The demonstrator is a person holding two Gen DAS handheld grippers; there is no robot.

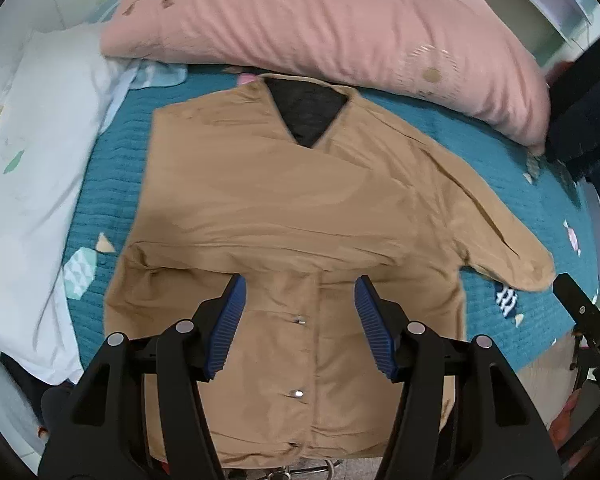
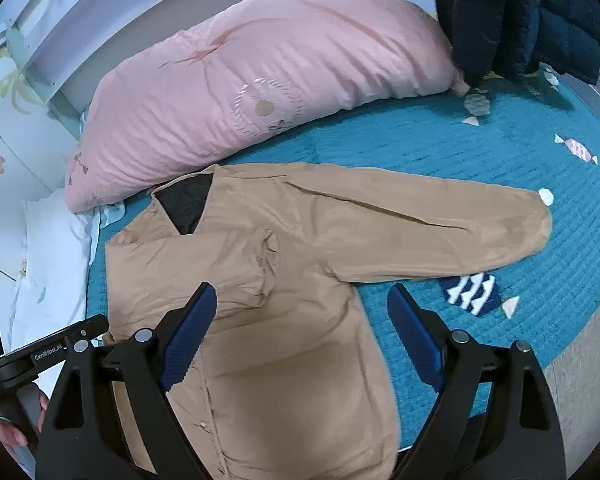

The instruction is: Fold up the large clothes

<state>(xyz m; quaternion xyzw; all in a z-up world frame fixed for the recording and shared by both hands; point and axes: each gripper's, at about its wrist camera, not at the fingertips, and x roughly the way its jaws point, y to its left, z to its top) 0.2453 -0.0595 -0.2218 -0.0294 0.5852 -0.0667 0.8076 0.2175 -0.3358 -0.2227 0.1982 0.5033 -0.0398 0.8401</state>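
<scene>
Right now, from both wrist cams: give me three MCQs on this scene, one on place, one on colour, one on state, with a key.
1. Place: what lies just beyond the collar of the tan jacket?
A. a pink pillow
B. a laptop
C. a shoe box

2. Colour: what colour is the bed cover under the jacket?
A. red
B. teal
C. black

3. State: how is the jacket's one outstretched sleeve lying?
A. folded across the chest
B. rolled into a ball
C. spread flat out to the side

Key:
1 A, the pink pillow rests on the cover right past the neckline.
2 B, teal quilting shows all round the jacket.
3 C, the sleeve reaches out over the cover; the left gripper and the right gripper both stand open above the jacket, holding nothing.
</scene>
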